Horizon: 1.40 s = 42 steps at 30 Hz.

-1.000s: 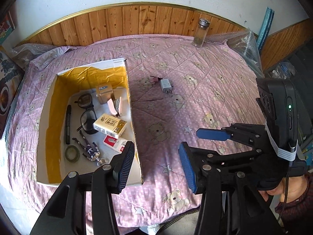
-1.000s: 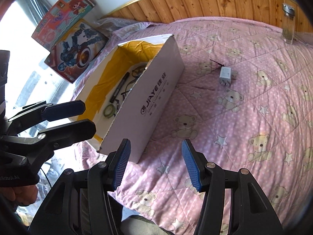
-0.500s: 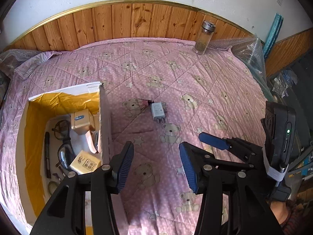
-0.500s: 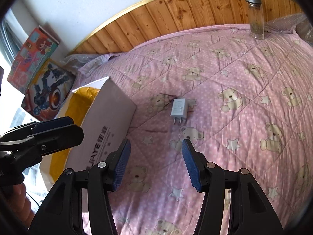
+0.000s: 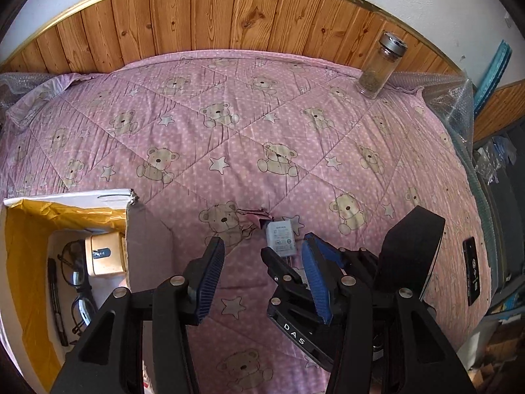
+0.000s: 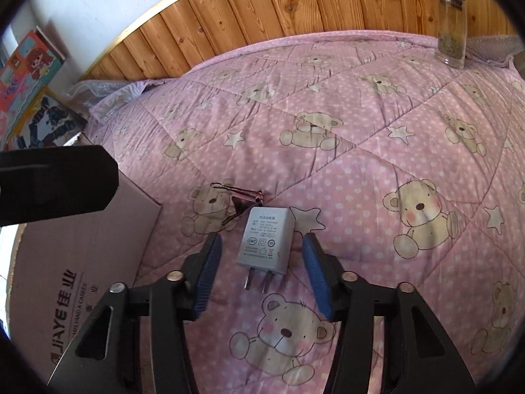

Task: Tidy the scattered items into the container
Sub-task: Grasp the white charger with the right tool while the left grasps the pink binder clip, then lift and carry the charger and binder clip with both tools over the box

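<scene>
A white charger plug (image 6: 265, 239) lies flat on the pink bear quilt, prongs toward me. My right gripper (image 6: 261, 246) is open and low over the quilt, one blue pad on each side of the plug, not touching it. A small binder clip (image 6: 242, 197) lies just behind the plug. My left gripper (image 5: 262, 252) is open and empty, hovering just behind the right gripper and close to the plug (image 5: 280, 239). The open cardboard box (image 5: 65, 197) sits at the left, holding glasses (image 5: 77, 279), a pen and a beige case (image 5: 105, 254).
A glass jar (image 5: 380, 65) with a metal lid stands at the far right by the wooden headboard. A black device (image 5: 472, 262) lies near the bed's right edge. Bubble wrap lines the far corners. Toy boxes (image 6: 29, 92) lean against the left wall.
Both grippers have moved away from the box and forward toward the plug. The right gripper has dropped until its open fingers straddle the plug.
</scene>
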### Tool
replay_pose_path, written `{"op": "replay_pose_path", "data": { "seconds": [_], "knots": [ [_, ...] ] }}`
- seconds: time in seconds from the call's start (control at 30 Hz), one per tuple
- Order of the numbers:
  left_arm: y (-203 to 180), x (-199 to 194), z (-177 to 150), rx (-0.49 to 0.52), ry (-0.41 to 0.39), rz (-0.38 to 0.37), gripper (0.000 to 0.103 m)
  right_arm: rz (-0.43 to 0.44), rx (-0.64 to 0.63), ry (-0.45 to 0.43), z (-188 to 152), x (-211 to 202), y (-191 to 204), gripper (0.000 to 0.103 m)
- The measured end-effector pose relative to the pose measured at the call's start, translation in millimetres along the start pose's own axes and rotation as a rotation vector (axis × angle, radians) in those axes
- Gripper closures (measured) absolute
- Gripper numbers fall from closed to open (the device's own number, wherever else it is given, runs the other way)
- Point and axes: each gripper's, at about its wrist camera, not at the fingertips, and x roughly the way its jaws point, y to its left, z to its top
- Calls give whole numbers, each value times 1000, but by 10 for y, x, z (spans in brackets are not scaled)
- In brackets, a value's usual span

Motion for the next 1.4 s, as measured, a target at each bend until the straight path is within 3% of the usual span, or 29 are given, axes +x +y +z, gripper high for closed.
{"op": "replay_pose_path", "data": {
  "seconds": [0.3, 0.57, 0.7, 0.8, 0.97, 1.07, 1.2, 1.27, 1.4],
  "knots": [
    [-34, 515, 78, 46, 77, 7, 52, -24, 50, -14, -118, -407, -405, 69],
    [-60, 1008, 45, 92, 137, 66, 46, 26, 154, -31, -288, -656, -652, 69],
    [-72, 1119, 15, 99, 147, 4, 46, 49, 165, -28, -334, -639, -671, 69],
    [-174, 1044, 8, 153, 103, -23, 46, 60, 180, -22, -367, -606, -696, 69],
    [-161, 1138, 74, 177, 86, 78, 46, 75, 185, -11, -417, -560, -728, 69],
    [-143, 1322, 85, 191, 131, 85, 46, 91, 194, -14, -439, -554, -754, 69],
    [-177, 1323, 92, 215, 110, 74, 46, 104, 205, -20, -444, -551, -776, 68],
    [-226, 1301, 80, 246, 117, 65, 62, 110, 208, -20, -443, -553, -785, 68],
    [-367, 1251, 35, 279, 128, 33, 65, 117, 210, -22, -445, -559, -798, 68]
  ]
}}
